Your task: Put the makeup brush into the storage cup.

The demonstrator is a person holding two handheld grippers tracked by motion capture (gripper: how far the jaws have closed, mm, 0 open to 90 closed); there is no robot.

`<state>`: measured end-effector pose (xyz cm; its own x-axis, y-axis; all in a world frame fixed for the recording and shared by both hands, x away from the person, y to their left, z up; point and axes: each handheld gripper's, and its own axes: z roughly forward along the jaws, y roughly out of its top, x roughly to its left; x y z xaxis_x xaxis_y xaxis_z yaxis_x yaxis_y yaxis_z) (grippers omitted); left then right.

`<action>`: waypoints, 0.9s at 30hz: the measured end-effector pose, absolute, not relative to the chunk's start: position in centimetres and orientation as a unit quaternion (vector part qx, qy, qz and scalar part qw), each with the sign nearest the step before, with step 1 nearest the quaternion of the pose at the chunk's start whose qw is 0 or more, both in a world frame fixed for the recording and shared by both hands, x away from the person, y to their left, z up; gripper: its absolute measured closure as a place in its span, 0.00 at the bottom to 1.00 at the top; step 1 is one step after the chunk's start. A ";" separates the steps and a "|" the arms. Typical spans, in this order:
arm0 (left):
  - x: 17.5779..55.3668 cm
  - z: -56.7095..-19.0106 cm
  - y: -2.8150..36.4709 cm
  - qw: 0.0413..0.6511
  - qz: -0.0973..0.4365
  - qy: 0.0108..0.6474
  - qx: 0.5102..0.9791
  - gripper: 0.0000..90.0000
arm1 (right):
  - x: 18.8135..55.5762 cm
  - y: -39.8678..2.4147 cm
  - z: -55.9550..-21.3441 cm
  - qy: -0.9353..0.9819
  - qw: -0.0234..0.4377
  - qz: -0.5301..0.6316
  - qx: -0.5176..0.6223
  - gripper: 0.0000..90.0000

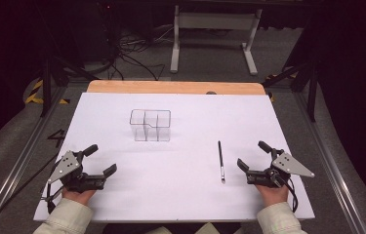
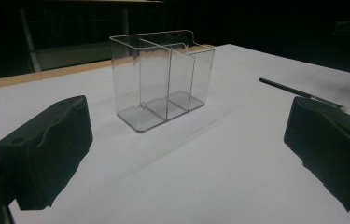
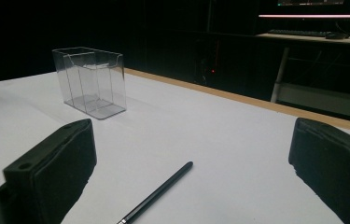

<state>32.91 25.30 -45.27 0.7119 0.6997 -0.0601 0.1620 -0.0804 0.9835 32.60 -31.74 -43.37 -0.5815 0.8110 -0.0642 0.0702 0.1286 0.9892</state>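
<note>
A clear plastic organizer (image 1: pixel 150 125) with several compartments stands upright and empty near the middle of the white table cover; it also shows as the organizer (image 2: pixel 161 79) and the organizer (image 3: pixel 90 81). A thin black pen (image 1: pixel 221 161) lies flat to its right, also seen as the pen (image 3: pixel 158 192) and the pen (image 2: pixel 298 93). My left gripper (image 1: pixel 100 160) rests at the near left, open, with nothing between its jaws. My right gripper (image 1: pixel 253 155) rests at the near right, open and empty, just right of the pen.
The white cover (image 1: pixel 122 195) lies over a wooden tabletop whose far edge (image 1: pixel 175 87) shows. Beyond the table stand a white frame leg (image 1: pixel 174 44) and cables on the dark floor. Metal rails run along both table sides.
</note>
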 end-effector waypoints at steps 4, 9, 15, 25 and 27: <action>32.8 -45.2 25.2 0.603 0.223 0.304 0.703 0.02 | 32.7 -31.7 -43.4 0.677 0.322 0.576 0.325 0.02; 32.8 -45.2 25.1 0.599 0.227 0.304 0.705 0.02 | 32.7 -31.8 -43.5 0.675 0.320 0.577 0.329 0.01; 32.7 -45.1 25.1 0.598 0.227 0.304 0.706 0.02 | 32.8 -31.8 -43.4 0.673 0.321 0.580 0.328 0.01; 32.8 -45.1 25.1 0.597 0.227 0.304 0.707 0.02 | 33.0 -31.6 -43.1 0.668 0.321 0.587 0.325 0.02; 32.8 -45.1 25.1 0.597 0.226 0.305 0.707 0.02 | 33.2 -31.4 -42.8 0.671 0.318 0.588 0.321 0.02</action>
